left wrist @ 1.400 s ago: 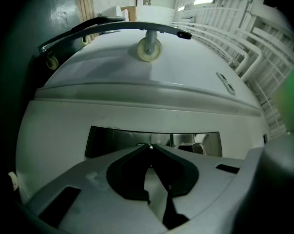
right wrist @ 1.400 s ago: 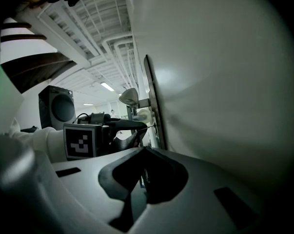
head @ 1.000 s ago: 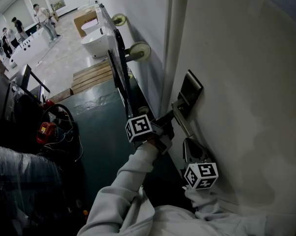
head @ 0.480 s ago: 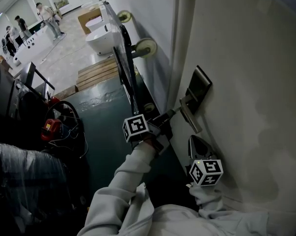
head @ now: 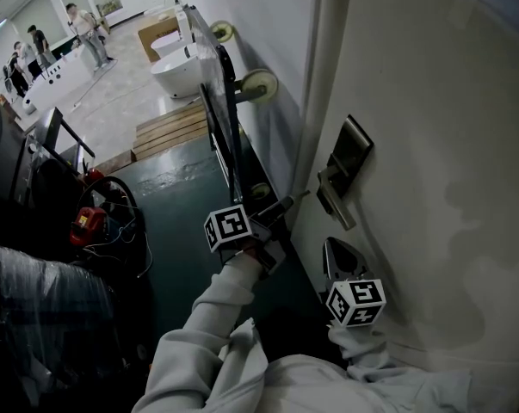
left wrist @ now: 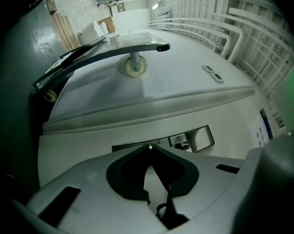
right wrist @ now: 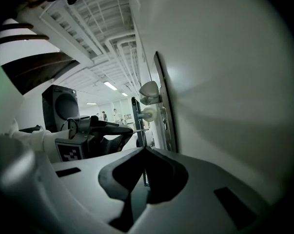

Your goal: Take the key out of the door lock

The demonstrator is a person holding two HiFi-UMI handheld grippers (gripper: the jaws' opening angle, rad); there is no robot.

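- My left gripper (head: pixel 282 207) is pinched shut on the key (head: pixel 299 196) — only the thin blade shows past the tips, level, aimed at the lock (head: pixel 349 157) near the edge of the door (head: pixel 431 144).
- The blade looks just clear of the lock (I can't be sure).
- If its tip sits inside and I swing sideways, it could bind or bend.
- So thin a pinch could let the key twist and drop.
- My right gripper (head: pixel 336 248) is closed and empty under the handle (head: pixel 335 200) — it could knock it.

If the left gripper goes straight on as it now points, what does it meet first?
Most likely the metal lock plate; the left gripper, shut on the key, aims at it, though depth is unclear.
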